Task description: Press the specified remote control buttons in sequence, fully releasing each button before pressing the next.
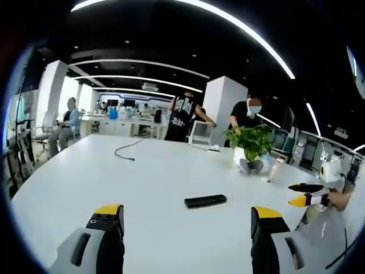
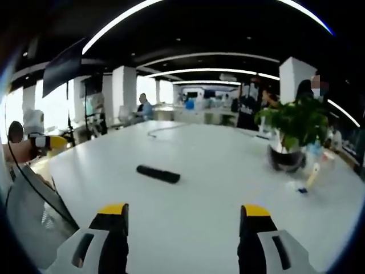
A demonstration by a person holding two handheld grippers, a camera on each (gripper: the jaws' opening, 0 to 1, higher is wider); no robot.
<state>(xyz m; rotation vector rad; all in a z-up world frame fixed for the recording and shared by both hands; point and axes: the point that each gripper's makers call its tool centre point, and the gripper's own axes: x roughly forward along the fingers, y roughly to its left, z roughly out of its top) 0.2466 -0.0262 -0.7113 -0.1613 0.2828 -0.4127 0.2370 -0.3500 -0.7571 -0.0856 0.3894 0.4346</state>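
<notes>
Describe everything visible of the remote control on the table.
The remote control is a slim black bar, apparently plastic, lying flat on the white table. Its buttons are too small to make out. It rests alone on bare tabletop, with nothing touching it, well ahead of both open grippers. The right gripper view shows it lying at an angle.

open-plan office | white table | desks | ceiling light strips
</notes>
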